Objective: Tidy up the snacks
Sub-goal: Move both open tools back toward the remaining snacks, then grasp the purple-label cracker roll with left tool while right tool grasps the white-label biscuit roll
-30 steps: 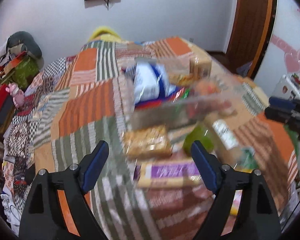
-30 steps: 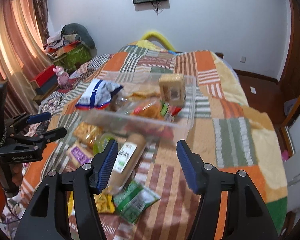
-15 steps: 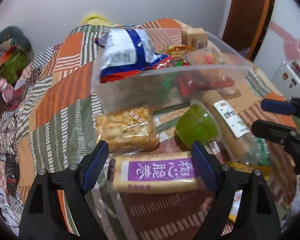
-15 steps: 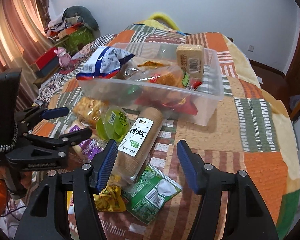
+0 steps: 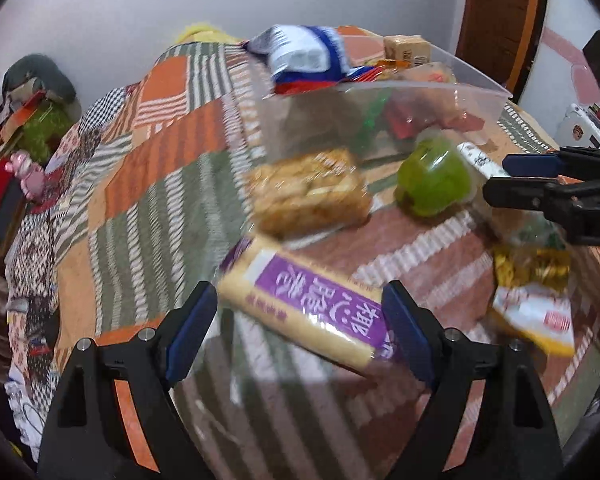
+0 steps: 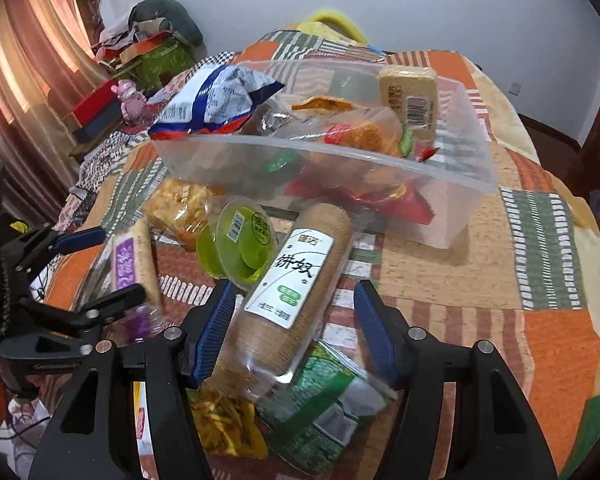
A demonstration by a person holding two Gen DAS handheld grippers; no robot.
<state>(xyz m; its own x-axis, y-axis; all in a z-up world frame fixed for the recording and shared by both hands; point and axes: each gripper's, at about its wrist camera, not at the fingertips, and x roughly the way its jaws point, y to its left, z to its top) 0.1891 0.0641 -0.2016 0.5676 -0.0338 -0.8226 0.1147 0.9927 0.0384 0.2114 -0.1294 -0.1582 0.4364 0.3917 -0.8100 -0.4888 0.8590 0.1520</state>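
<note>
The left gripper is seen with jaws open around a purple-labelled biscuit pack, low in the left wrist frame; contact cannot be told through the blur. The right gripper is held with jaws open astride a brown biscuit roll at lower centre, apparently untouched. A clear plastic bin of snacks is set on the patchwork bedspread above, with a green jelly cup beside the roll.

One clear bin, one biscuit roll, one green jelly cup, one purple-labelled pack.
</note>
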